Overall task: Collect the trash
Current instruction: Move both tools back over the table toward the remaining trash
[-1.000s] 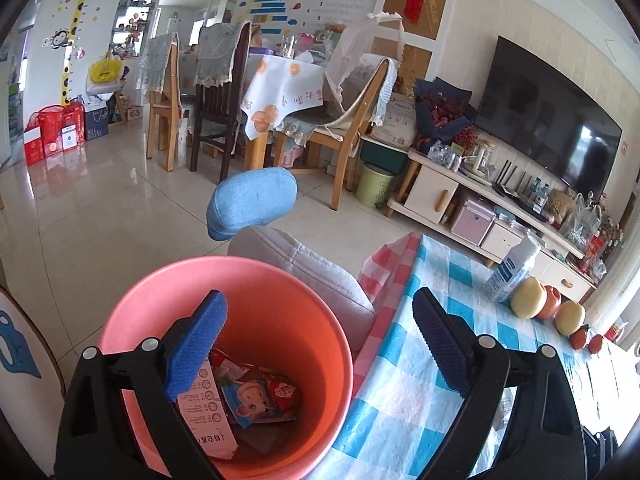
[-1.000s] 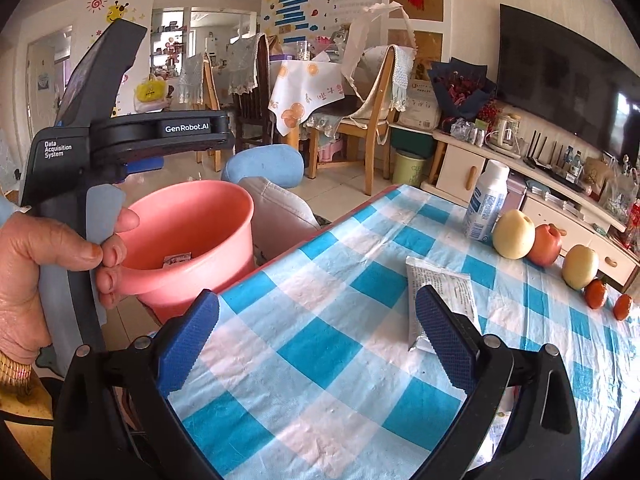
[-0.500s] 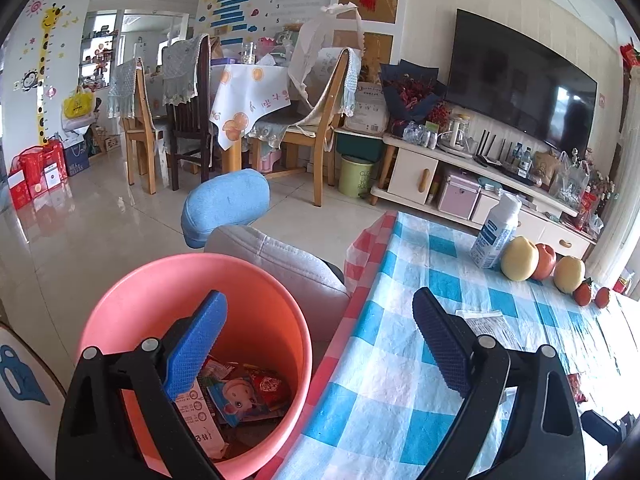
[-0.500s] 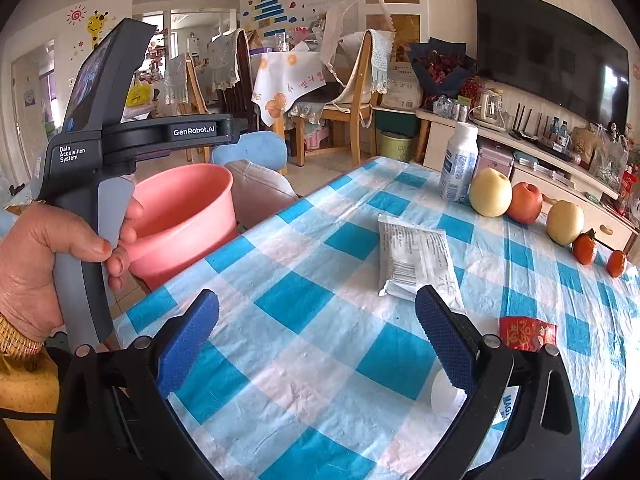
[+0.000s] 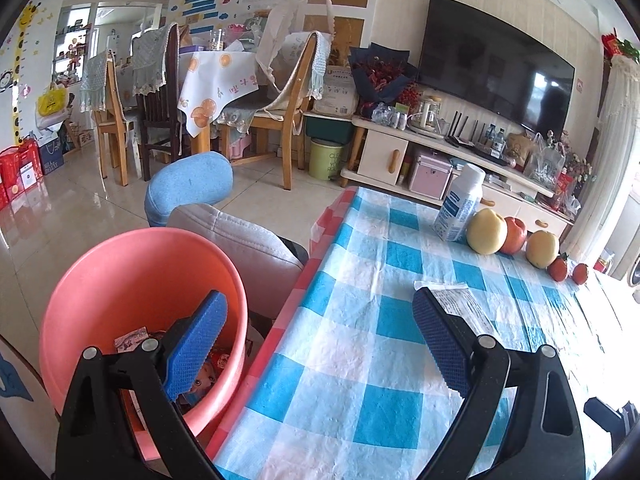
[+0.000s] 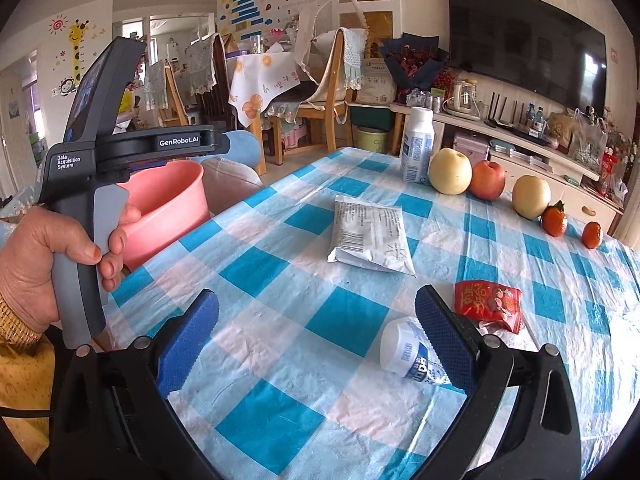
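Observation:
A pink bucket (image 5: 120, 280) stands beside the table's left edge with several wrappers (image 5: 216, 364) inside; it also shows in the right wrist view (image 6: 168, 204). My left gripper (image 5: 316, 344) is open and empty, over the bucket rim and table edge. My right gripper (image 6: 316, 340) is open and empty above the checked tablecloth (image 6: 256, 268). On the cloth lie a white packet (image 6: 370, 234), a red wrapper (image 6: 488, 304) and a small white and blue wrapper (image 6: 408, 354) beside my right finger. The white packet (image 5: 460, 304) shows partly in the left wrist view.
A white bottle (image 6: 416, 148), three apples or pears (image 6: 450, 172) and two small oranges (image 6: 554, 220) line the table's far side. A grey and blue chair (image 5: 224, 232) stands behind the bucket. The left hand-held gripper's body (image 6: 92, 200) shows at left.
My left gripper swung right from over the bucket toward the table. My right gripper moved right along the table, bringing the red wrapper and small white wrapper into view.

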Demonstrator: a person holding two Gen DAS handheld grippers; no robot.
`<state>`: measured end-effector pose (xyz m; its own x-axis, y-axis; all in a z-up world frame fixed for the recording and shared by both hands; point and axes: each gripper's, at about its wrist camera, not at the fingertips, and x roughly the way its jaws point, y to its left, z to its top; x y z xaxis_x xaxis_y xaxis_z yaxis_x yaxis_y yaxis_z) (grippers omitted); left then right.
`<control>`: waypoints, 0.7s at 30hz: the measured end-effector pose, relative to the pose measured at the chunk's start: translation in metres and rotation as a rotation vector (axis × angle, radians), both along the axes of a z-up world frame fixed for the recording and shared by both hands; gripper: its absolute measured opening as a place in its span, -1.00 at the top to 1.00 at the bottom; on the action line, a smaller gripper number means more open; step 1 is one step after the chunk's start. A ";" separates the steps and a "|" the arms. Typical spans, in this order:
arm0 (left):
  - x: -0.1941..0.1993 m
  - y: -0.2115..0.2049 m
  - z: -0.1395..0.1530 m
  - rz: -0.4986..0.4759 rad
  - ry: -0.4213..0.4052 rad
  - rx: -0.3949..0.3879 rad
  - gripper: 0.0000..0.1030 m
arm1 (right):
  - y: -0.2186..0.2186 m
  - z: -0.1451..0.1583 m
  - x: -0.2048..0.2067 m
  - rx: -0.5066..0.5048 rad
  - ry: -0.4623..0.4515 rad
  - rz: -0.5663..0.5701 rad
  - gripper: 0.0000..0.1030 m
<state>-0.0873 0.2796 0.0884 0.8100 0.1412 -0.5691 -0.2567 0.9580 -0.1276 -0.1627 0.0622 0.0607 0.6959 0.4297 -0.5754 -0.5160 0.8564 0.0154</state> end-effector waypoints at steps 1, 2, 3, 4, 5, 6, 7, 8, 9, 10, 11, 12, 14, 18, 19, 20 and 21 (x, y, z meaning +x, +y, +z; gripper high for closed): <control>0.000 -0.004 -0.001 -0.009 0.008 0.010 -0.81 | -0.004 0.000 0.001 0.002 0.002 -0.006 -0.92; 0.000 -0.009 -0.003 -0.017 0.015 0.021 -0.81 | -0.007 0.000 0.000 0.004 0.004 -0.011 -0.92; -0.001 -0.012 -0.003 -0.029 0.019 0.027 -0.81 | -0.010 0.000 0.000 0.004 0.006 -0.019 -0.92; -0.001 -0.017 -0.004 -0.043 0.023 0.032 -0.81 | -0.013 0.000 0.000 0.006 0.008 -0.025 -0.92; -0.002 -0.022 -0.005 -0.057 0.026 0.035 -0.81 | -0.017 -0.001 0.000 0.008 0.009 -0.029 -0.92; -0.003 -0.026 -0.006 -0.069 0.028 0.038 -0.81 | -0.020 -0.001 -0.001 0.009 0.007 -0.032 -0.92; -0.004 -0.031 -0.006 -0.081 0.030 0.041 -0.81 | -0.024 -0.002 -0.001 0.007 0.005 -0.036 -0.92; -0.004 -0.036 -0.007 -0.095 0.034 0.044 -0.81 | -0.028 -0.002 -0.002 0.005 0.005 -0.037 -0.92; -0.005 -0.041 -0.007 -0.105 0.038 0.049 -0.81 | -0.031 -0.004 -0.002 0.004 0.008 -0.037 -0.92; -0.006 -0.046 -0.008 -0.117 0.041 0.053 -0.81 | -0.035 -0.005 -0.002 0.004 0.012 -0.037 -0.92; -0.007 -0.051 -0.008 -0.132 0.044 0.052 -0.81 | -0.038 -0.006 -0.002 0.004 0.016 -0.038 -0.92; -0.008 -0.057 -0.009 -0.150 0.049 0.048 -0.81 | -0.042 -0.007 -0.003 0.003 0.020 -0.038 -0.92; -0.011 -0.067 -0.010 -0.180 0.060 0.043 -0.81 | -0.050 -0.009 -0.004 0.004 0.026 -0.035 -0.92; -0.019 -0.088 -0.014 -0.239 0.083 0.019 -0.81 | -0.066 -0.011 -0.007 0.007 0.043 -0.029 -0.92; -0.022 -0.094 -0.016 -0.254 0.088 0.010 -0.80 | -0.070 -0.011 -0.008 0.010 0.050 -0.024 -0.92; -0.024 -0.100 -0.017 -0.273 0.093 0.003 -0.80 | -0.075 -0.011 -0.008 0.011 0.057 -0.021 -0.92; -0.026 -0.107 -0.019 -0.294 0.099 0.002 -0.81 | -0.080 -0.011 -0.009 0.010 0.061 -0.022 -0.92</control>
